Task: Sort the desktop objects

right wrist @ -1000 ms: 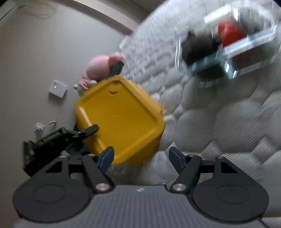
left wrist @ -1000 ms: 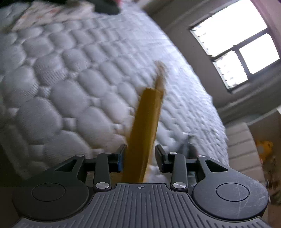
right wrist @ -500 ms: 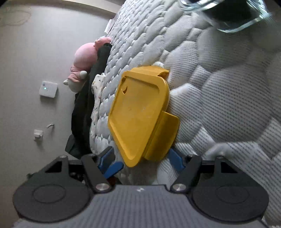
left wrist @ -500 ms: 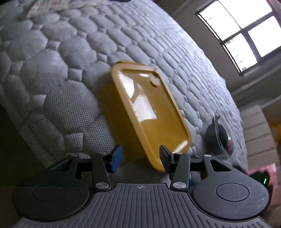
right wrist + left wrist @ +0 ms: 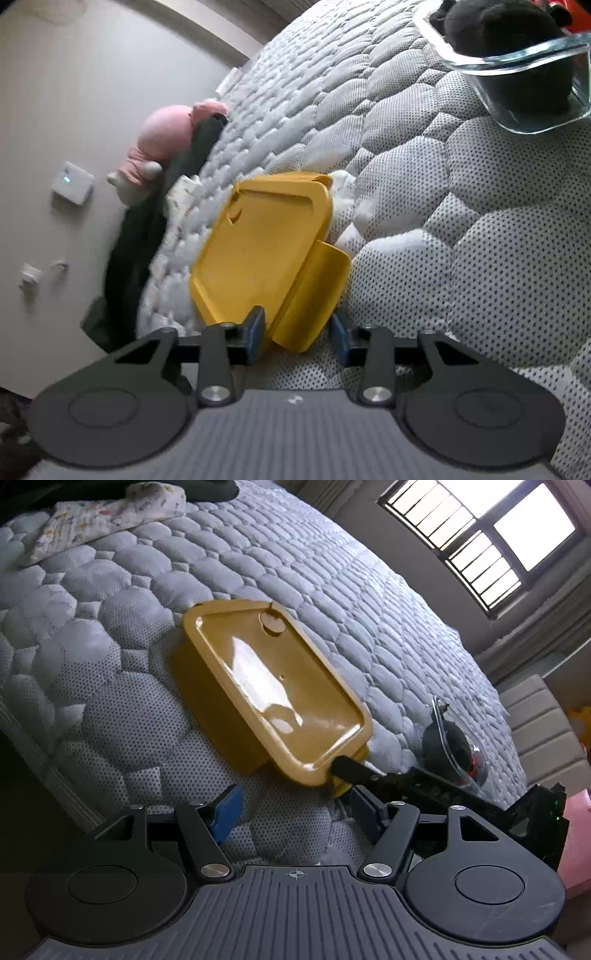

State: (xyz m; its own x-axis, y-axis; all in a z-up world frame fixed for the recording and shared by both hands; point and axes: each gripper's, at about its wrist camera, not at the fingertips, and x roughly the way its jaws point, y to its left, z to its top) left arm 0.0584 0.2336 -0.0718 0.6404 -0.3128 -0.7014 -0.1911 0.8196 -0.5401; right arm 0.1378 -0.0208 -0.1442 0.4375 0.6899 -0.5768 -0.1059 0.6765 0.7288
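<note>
A yellow container lid [image 5: 273,694] lies on the quilted grey mattress [image 5: 110,709]. It also shows in the right wrist view [image 5: 258,254]. My left gripper [image 5: 291,808] is open and empty, a little short of the lid. My right gripper [image 5: 297,334] is partly closed around the lid's side flap [image 5: 314,295]; its finger [image 5: 351,770] touches the lid's near corner. A glass container [image 5: 517,62] holding a black object stands on the mattress to the right, also seen in the left wrist view [image 5: 454,742].
A patterned cloth [image 5: 99,520] lies at the mattress's far left. A pink plush toy [image 5: 166,147] and dark clothing [image 5: 147,236] sit by the wall. A window [image 5: 480,535] is beyond the bed. The mattress edge [image 5: 44,775] is near my left gripper.
The lid went from held up in my left gripper to lying on the mattress. My left gripper opened and drew back. My right gripper closed in on the lid's flap.
</note>
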